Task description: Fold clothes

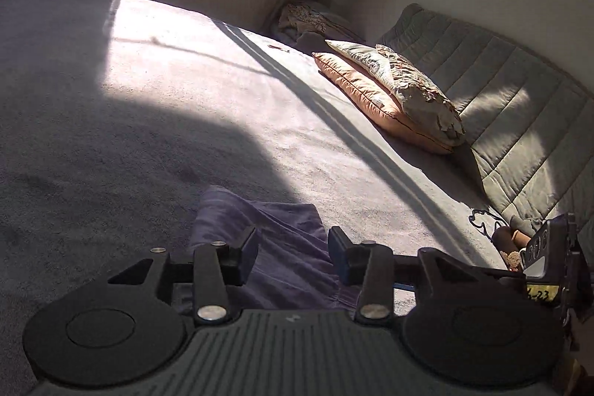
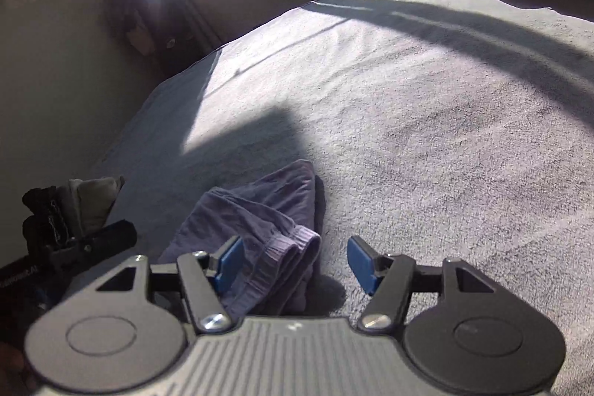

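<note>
A purple garment (image 2: pixel 260 232) lies crumpled on the grey bed (image 2: pixel 427 121), low and centre in both views, its ribbed hem bunched in soft folds, partly in shadow. The left claw (image 1: pixel 293 247) hovers over it, spread and released, holding nothing. The right claw (image 2: pixel 295 262) is likewise released, its blue pads (image 2: pixel 362 264) apart, the hem just beside the left pad.

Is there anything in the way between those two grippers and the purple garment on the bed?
Nothing visible. The purple garment lies directly ahead of both open grippers, the left gripper and the right gripper, on the bedspread. The pillows sit far off.
</note>
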Tool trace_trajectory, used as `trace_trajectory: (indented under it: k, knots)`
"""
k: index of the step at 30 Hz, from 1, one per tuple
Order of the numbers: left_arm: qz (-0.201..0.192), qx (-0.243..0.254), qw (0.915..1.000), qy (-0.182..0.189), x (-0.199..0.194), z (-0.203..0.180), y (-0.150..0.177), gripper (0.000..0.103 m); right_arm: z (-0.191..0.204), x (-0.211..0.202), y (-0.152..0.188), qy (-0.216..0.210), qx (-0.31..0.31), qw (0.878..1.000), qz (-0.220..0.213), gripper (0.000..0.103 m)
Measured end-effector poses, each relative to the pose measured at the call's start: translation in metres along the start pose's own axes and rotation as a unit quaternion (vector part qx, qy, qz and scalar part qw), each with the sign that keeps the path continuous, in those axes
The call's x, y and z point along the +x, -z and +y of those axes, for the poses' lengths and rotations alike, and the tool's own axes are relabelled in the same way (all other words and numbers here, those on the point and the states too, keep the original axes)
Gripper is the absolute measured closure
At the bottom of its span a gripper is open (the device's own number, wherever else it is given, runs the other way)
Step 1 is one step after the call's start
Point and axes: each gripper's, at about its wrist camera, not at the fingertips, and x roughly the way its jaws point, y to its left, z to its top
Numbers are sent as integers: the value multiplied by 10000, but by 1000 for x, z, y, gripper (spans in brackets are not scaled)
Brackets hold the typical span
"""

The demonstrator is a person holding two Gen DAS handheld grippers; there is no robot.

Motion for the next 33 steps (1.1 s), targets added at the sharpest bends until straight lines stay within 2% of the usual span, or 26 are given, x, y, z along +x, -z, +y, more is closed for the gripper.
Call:
trace_trajectory:
  k: [3, 4, 5, 6, 7, 8, 10, 13, 15, 17, 18, 19, 20, 23, 26, 29, 31, 33]
  knots:
    - [84, -100, 9998, -180, -1, 5, -4, 59, 13, 8, -3, 134, -436, 9990, -37, 40]
    - [84, -145, 9995, -255, -3, 7, -6, 59, 17, 11, -4, 179, -581, 9981, -49, 45]
    - [84, -204, 9993, -288, -4, 9, -7, 59, 22, 14, -5, 224, -726, 9971, -61, 63]
    - [83, -258, 9992, -309, -4, 11, -8, 59, 26, 17, -6, 268, -871, 9958, -73, 75]
    - [82, -312, 9989, -330, -5, 13, -9, 59, 30, 19, -7, 313, -1016, 9943, -86, 85]
    - [81, -378, 9986, -358, -6, 15, -9, 59, 35, 22, -8, 357, -1161, 9926, -98, 91]
    - [107, -440, 9982, -403, -4, 16, -9, 59, 43, 28, -10, 446, -1449, 9884, -122, 92]
    - [258, -321, 9982, -434, 2, 10, -4, 59, 50, 33, -35, 456, -1565, 9864, -200, 92]
    - [451, -33, 9965, -702, 11, 1, 2, 59, 45, 45, -49, 289, -1454, 9889, -61, 92]
    - [696, 128, 9909, -1145, 20, 0, 6, 59, 34, 64, -57, 116, -1218, 9922, 251, 89]
    - [810, 147, 9876, -1335, 24, 1, 8, 59, 28, 74, -57, 165, -1065, 9932, 441, 88]
    - [922, 158, 9840, -1515, 27, 3, 10, 59, 20, 81, -53, 325, -893, 9937, 598, 80]
    - [958, -35, 9852, -1424, 28, 8, 11, 59, 11, 87, -48, 510, -714, 9933, 747, 74]
    - [807, -554, 9888, -1129, 21, 21, 5, 59, -6, 75, -35, 500, -356, 9968, 517, 52]
    - [510, -662, 9913, -1014, 11, 24, 0, 59, -16, 52, -31, 549, -81, 9982, 222, 51]
    - [273, -714, 9927, -936, 5, 25, -2, 59, -8, 23, -27, 207, -96, 9995, -210, 56]
    - [146, -582, 9947, -835, 7, 20, 2, 59, 8, 14, -21, -113, -466, 9984, -289, 64]
    - [79, -358, 9975, -611, 8, 9, 7, 59, 30, 15, -13, -301, -1063, 9938, -150, 69]
